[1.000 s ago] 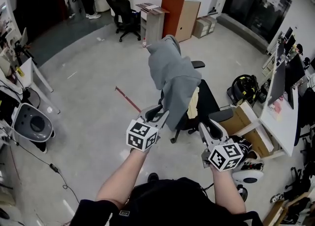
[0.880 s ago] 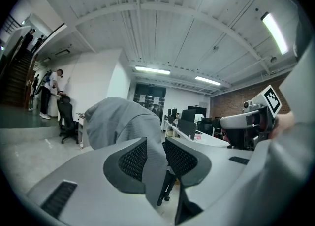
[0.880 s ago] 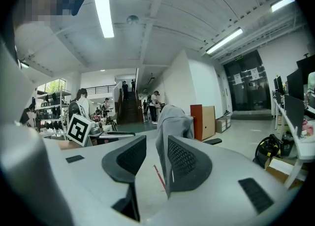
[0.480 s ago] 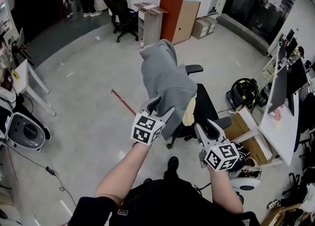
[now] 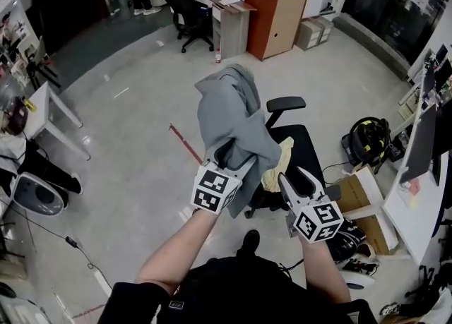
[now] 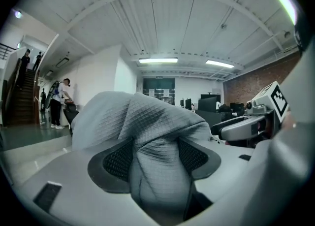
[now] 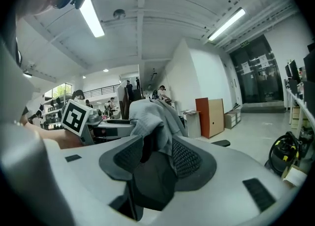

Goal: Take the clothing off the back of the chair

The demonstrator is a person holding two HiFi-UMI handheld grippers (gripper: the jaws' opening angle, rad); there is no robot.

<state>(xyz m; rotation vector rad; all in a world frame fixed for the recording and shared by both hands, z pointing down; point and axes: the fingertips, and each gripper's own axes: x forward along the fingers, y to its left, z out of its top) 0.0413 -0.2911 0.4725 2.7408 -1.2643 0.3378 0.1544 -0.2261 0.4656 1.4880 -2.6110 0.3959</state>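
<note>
Closed in on the office chair (image 5: 300,139) with both tools over the last second; grey garment (image 5: 229,114) still draped over its backrest, hem hanging to seat level. Left gripper (image 5: 233,157) jaws just spread to their widest, with a fold of that grey cloth bulging between the pads, not clamped. Right gripper (image 5: 295,178) jaws widened too, pinching nothing, a dark shape (seemingly chair) in the gap and cloth just beyond. Looks set for a two-handed pinch and lift.
</note>
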